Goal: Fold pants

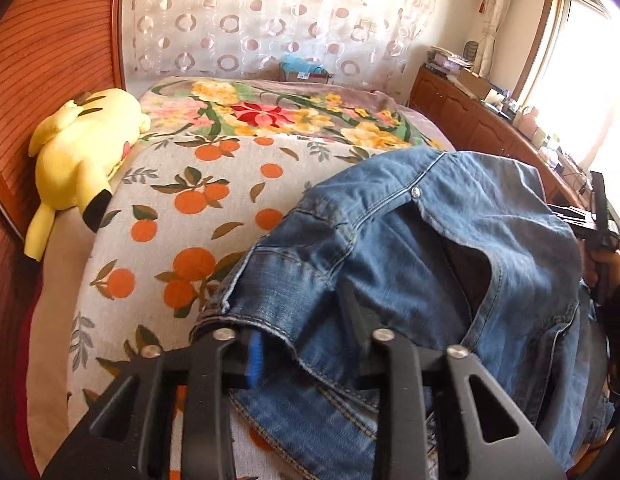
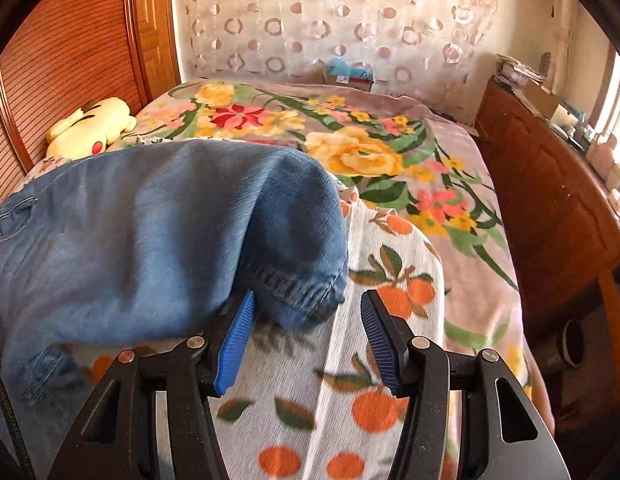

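Observation:
The blue jeans (image 1: 410,248) lie bunched on the orange-print sheet (image 1: 157,216). In the left wrist view their waistband and rivet face me, and denim drapes over my left gripper (image 1: 305,320), whose fingers stand apart with cloth between them. In the right wrist view the jeans (image 2: 149,232) fill the left side, with a hemmed leg end (image 2: 301,284) just ahead of my right gripper (image 2: 307,312). That gripper is open and holds nothing; the hem lies between its blue pads (image 2: 235,344). The right gripper also shows at the right edge of the left wrist view (image 1: 598,224).
A yellow plush toy (image 1: 81,156) lies at the bed's left side by the wooden headboard (image 1: 49,60). A floral blanket (image 2: 370,152) covers the far half of the bed. A wooden cabinet (image 2: 550,184) with clutter stands on the right.

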`<state>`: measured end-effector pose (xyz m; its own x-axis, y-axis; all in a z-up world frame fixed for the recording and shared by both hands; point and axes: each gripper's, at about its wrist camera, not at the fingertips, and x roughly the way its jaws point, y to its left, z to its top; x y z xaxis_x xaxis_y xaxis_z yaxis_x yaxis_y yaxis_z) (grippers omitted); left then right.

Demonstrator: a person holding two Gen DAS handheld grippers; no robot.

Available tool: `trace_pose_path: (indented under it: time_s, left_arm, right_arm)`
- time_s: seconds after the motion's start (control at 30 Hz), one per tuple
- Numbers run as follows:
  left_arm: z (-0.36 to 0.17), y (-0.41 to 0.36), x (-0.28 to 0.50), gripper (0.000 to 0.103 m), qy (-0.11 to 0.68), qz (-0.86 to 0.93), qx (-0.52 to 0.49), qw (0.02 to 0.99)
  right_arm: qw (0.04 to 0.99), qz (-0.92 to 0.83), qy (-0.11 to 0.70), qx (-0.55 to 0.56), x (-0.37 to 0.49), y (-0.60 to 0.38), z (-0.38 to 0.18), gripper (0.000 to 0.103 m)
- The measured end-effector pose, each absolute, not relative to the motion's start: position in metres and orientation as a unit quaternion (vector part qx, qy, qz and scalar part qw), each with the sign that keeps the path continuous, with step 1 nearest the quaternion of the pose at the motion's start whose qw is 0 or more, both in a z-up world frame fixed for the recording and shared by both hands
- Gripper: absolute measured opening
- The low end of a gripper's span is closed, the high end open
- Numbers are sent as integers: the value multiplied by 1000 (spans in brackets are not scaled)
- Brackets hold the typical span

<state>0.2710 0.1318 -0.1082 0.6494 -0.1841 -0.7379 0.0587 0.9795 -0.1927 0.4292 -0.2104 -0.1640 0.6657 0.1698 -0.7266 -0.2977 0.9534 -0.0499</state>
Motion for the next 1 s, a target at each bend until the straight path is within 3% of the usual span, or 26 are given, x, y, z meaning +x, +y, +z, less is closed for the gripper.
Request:
trace_pose_path:
  time_s: [0.1, 0.17, 0.23, 0.3, 0.63, 0.8, 1.0]
  left_arm:
    - [-104, 127, 271, 9, 408, -74, -73, 907]
    - [-100, 123, 269, 6, 403, -71, -65, 910]
    - [-93, 119, 265, 5, 393, -72, -59, 915]
    - [-80, 116, 261, 4, 378, -75, -55, 921]
    - [13, 106, 273, 4, 293, -86, -47, 951]
    - [34, 102, 306, 4, 280, -74, -26, 957]
    - [-14, 92, 349, 4, 357, -65, 1, 932]
  right_arm:
    - [909, 128, 389, -82, 437, -212, -165, 57]
    - [910, 133, 384, -79, 436, -215, -165, 56]
    - [909, 142, 383, -81, 434, -213, -164, 30]
    - [911, 151, 375, -83, 424, -217, -162, 12]
    - [959, 99, 259, -56, 365, -264, -91, 10]
    - [971, 64, 220, -63, 323, -287, -70, 10]
    - [946, 56, 308, -80, 297, -284, -126, 11]
